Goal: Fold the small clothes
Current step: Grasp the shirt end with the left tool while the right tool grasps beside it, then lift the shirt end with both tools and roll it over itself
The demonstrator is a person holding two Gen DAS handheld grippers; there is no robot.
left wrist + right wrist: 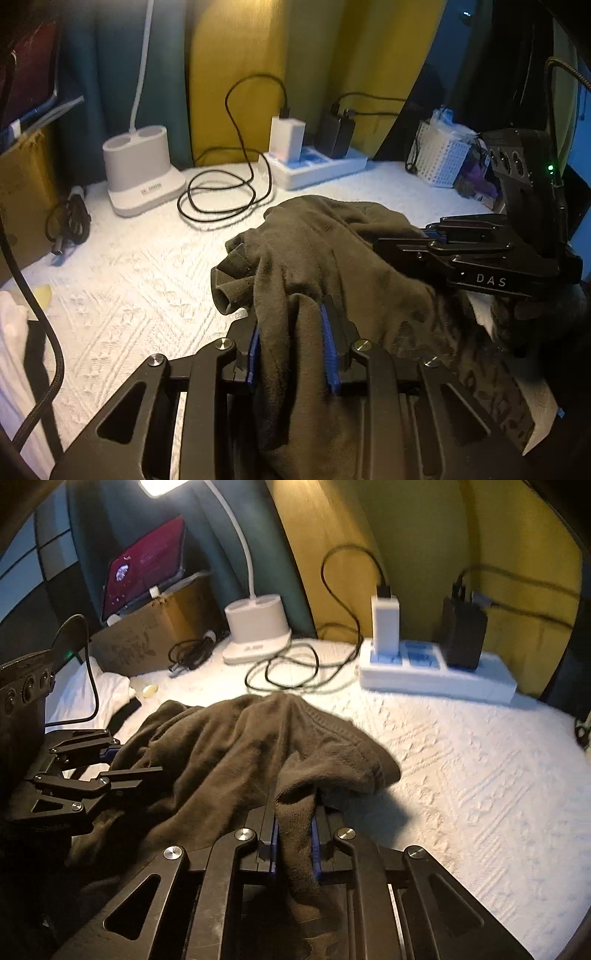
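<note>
A dark olive-brown garment (pixel 332 251) lies bunched over a white textured cloth (pixel 140 266). My left gripper (pixel 291 325) is shut on a thick fold of the garment, the fabric draped over its blue pads. My right gripper (pixel 295 812) is shut on another fold of the garment (pixel 236 749), gripping a ribbed edge. The right gripper also shows in the left wrist view (pixel 436 240), side-on at the garment's right. The left gripper shows in the right wrist view (pixel 114 764), at the garment's left.
At the back stand a white lamp base (pixel 142 173), a white power strip (pixel 317 166) with chargers, and a coiled black cable (pixel 221 195). A white basket (pixel 439 155) sits back right. A cardboard box (pixel 155 627) and white cloth (pixel 99 690) are at the left.
</note>
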